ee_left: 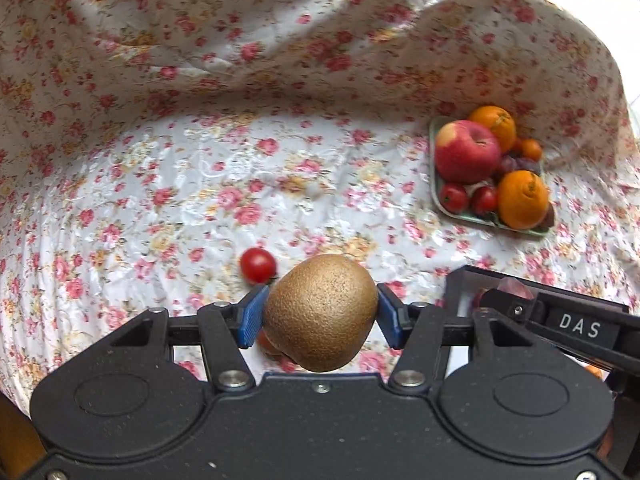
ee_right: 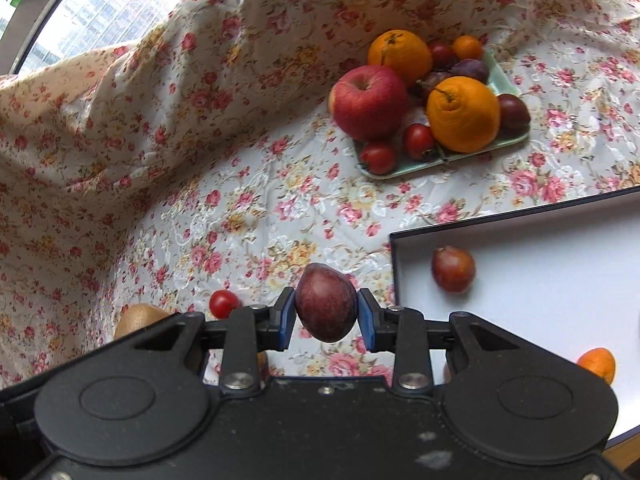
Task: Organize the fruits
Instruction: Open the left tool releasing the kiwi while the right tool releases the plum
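1. Closest to the left camera, the left gripper [ee_left: 320,316] pinches a brown kiwi [ee_left: 320,312] between its blue pads, lifted clear of the cloth.
2. Likewise, the right gripper [ee_right: 326,312] is clamped on a dark red plum [ee_right: 326,307], held above the cloth just left of the box [ee_right: 520,216].
3. Judging progress: the white-floored box with dark walls already holds another plum [ee_right: 453,269] and a small orange fruit [ee_right: 598,364] near its lower edge, so sorting seems started but far from finished.
4. Left to move, apparently: the green tray [ee_right: 508,80] near the back is crowded with a red apple [ee_right: 368,102], two large oranges [ee_right: 464,114], a small orange fruit, several plums and a few cherry tomatoes [ee_right: 378,157].
5. One loose cherry tomato [ee_left: 258,265] lies on the cloth just beyond the kiwi; something orange shows under the kiwi, too hidden to name.
6. Which fruit belongs where I cannot tell; both held fruits look likely bound for the box.
7. Surface: a white floral tablecloth [ee_left: 200,184], crinkled and glossy, rising behind into draped folds like a backdrop.
8. Room: a window [ee_right: 80,4] with daylight and buildings outside shows at the upper left of the right view.
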Available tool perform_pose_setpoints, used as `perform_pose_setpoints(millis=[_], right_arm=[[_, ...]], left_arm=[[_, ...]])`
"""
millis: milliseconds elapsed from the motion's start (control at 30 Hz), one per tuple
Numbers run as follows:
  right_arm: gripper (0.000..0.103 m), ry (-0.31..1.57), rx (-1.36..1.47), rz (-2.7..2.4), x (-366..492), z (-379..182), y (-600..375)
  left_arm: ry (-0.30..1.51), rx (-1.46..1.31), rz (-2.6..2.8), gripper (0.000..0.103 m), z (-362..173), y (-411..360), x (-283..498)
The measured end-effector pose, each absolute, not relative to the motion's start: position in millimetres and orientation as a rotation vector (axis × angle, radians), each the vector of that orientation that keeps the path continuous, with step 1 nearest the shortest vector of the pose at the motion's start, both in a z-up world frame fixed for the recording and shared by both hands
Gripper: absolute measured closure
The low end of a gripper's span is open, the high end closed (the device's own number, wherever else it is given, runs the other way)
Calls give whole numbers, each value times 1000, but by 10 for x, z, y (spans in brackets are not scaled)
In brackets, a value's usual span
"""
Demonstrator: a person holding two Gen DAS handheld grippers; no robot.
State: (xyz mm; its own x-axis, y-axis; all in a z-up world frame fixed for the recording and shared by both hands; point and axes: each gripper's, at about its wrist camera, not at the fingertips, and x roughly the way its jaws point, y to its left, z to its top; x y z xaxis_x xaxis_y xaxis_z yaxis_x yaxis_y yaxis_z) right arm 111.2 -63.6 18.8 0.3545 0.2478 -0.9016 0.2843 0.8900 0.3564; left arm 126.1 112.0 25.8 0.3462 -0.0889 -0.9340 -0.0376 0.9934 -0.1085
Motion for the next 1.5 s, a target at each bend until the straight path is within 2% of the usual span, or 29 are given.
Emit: perform_pose_setpoints(millis=[267, 567, 900, 1500], right_arm=[[68, 1206, 536, -246, 795, 94, -1730], [68, 1189, 603, -421, 456, 19, -2564], [68, 1169, 615, -510, 287, 24, -2934], [68, 1178, 489, -479, 384, 65, -2720]], left_arm=[[1249, -48, -259, 42, 303, 15, 1115], [1295, 37, -338, 42, 115, -747, 998], [1308, 124, -314, 42, -115, -1112, 979], [1293, 137, -293, 42, -109, -1133, 974]])
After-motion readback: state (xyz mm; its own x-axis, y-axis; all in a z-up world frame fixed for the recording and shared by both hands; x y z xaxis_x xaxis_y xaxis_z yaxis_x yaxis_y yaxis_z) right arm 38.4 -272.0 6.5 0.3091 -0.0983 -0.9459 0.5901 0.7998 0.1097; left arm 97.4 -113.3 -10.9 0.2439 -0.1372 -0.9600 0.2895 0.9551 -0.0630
